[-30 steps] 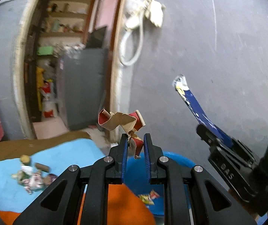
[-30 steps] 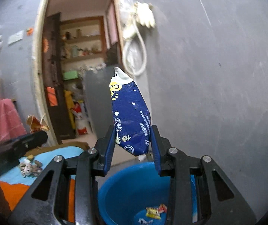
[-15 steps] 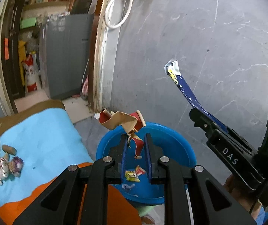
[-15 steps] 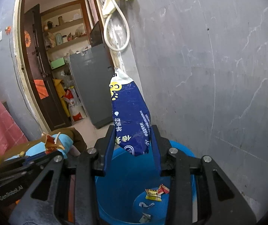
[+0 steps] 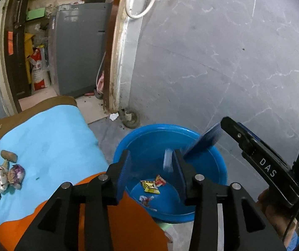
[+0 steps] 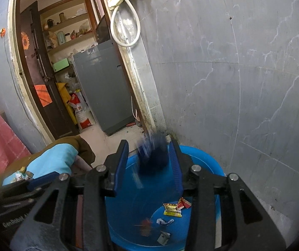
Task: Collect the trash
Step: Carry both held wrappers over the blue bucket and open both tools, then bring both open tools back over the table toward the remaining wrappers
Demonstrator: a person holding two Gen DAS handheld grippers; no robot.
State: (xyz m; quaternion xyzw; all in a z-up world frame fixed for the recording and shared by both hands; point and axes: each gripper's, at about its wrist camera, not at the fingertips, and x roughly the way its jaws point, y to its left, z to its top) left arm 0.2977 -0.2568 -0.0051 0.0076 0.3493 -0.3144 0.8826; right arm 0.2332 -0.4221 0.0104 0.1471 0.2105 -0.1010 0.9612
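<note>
Left gripper (image 5: 150, 159): jaws spread over the blue basin (image 5: 128, 144), nothing between the pads; they've just been opening.
Right gripper (image 6: 148, 155): jaws parted, have just widened; dark-blue packet (image 6: 152, 156) sits blurred betw. the pads, not pressed by either, so let go.
Blue basin: directly below & ahead of both grippers, on grey floor by the grey wall (image 5: 212, 52).
In basin: yellow-red wrappers (image 6: 175, 208) at the bottom, just past the right gripper's right finger; white scraps (image 6: 164, 221) & a red blur (image 6: 146, 223) nearer the cam.
Left of left gripper: light-blue cloth (image 5: 44, 146) w/ a heap of crumpled wrappers (image 5: 0, 173), well apart from the basin.
Under left gripper: orange cloth (image 5: 128, 219), touching the basin's near rim.
Right of left gripper: right gripper's finger reaches over the basin rim.
Person: hand (image 5: 275, 213) visible at lower right, on the right tool.
</note>
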